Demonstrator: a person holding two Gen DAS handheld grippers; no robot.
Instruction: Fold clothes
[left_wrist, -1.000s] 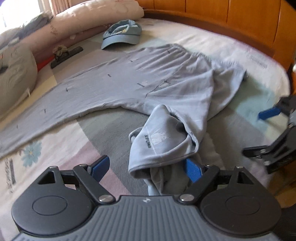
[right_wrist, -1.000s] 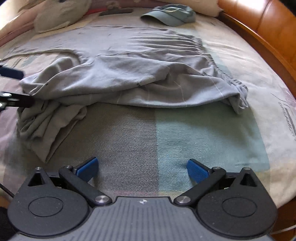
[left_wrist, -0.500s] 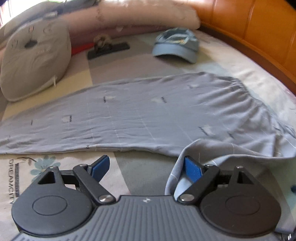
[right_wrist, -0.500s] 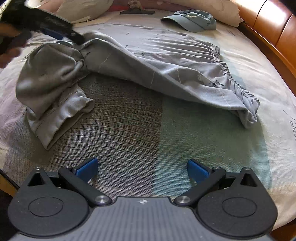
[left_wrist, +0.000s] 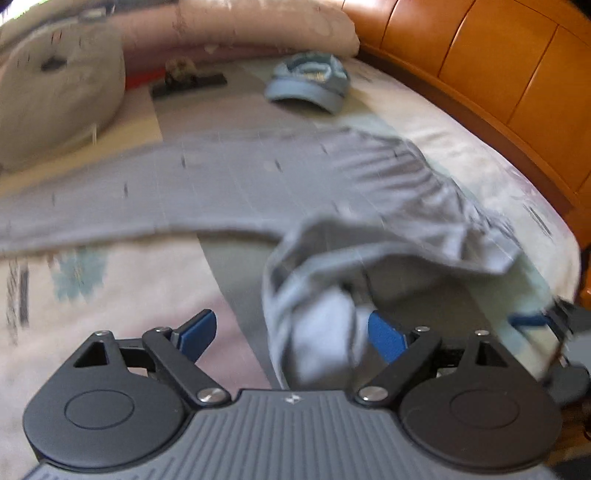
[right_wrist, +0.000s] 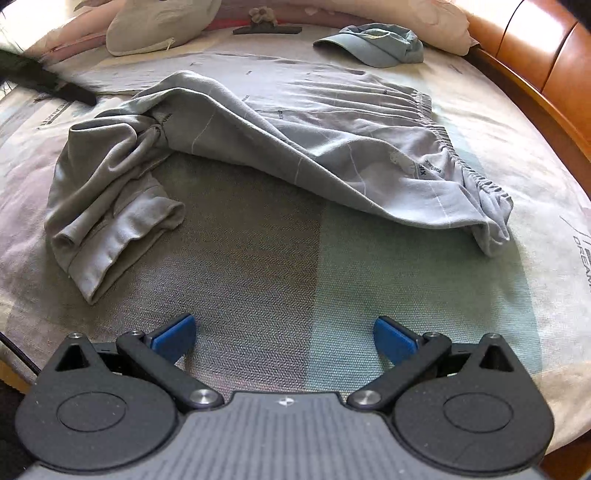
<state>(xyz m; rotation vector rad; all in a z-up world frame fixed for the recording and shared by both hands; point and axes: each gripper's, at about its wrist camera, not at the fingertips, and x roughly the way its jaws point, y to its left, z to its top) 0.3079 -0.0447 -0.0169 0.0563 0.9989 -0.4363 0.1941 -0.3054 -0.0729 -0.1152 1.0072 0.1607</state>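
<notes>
Trousers (right_wrist: 295, 122) unmoved; waistband (right_wrist: 461, 162) rightward

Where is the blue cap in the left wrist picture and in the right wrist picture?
Left wrist view: the blue cap lies at upper centre, on the bed beyond the grey trousers.
Right wrist view: the cap lies at the upper right, again beyond the trousers.
Shared landmark: the wooden bed frame, right of the cap.

Pale grey soft cotton trousers (right_wrist: 295, 122) with thin stitched lines and a gathered elastic waistband, spread across the bed. One leg stretched flat and long; the other doubled back into a rumpled heap, ribbed cuff end (right_wrist: 122, 236) lying loose, small printed label near the waistband.
</notes>
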